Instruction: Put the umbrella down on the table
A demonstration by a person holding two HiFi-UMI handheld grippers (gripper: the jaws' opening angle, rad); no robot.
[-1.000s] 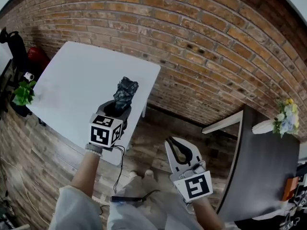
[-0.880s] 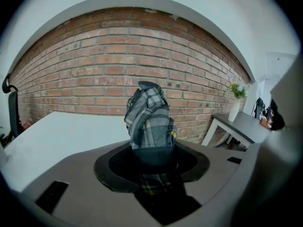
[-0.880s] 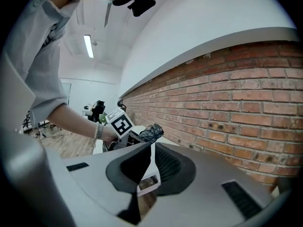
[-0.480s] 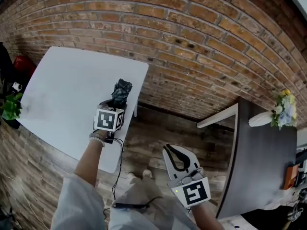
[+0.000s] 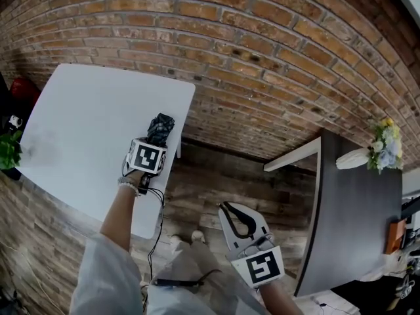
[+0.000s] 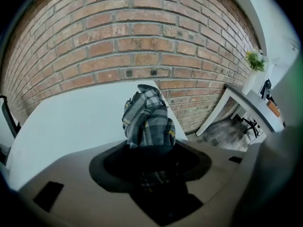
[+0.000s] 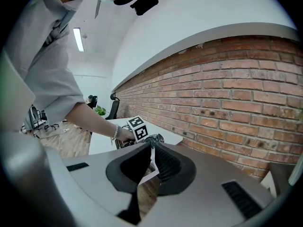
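A folded plaid umbrella (image 5: 160, 128) (image 6: 147, 122) lies on the white table (image 5: 79, 123) (image 6: 61, 122) close to its right edge, pointing towards the brick wall. My left gripper (image 5: 156, 143) (image 6: 150, 148) is down at the table, tilted steeply downward, with the umbrella's near end between its jaws. The jaws are opening, and dark gaps show beside the umbrella. My right gripper (image 5: 227, 207) (image 7: 152, 148) hangs over the wooden floor, shut and empty. In the right gripper view the left gripper's marker cube (image 7: 137, 128) shows beyond its tips.
A brick wall (image 5: 262, 58) runs behind the table. A dark table (image 5: 357, 202) with flowers (image 5: 387, 153) stands at the right, and a white tabletop edge (image 5: 292, 163) juts beside it. A potted plant (image 5: 6, 151) sits at the far left. A cable (image 5: 157, 215) hangs from the left gripper.
My left gripper has come down with the umbrella to the table's right edge, so the umbrella now rests on the top. The right gripper has sunk slightly.
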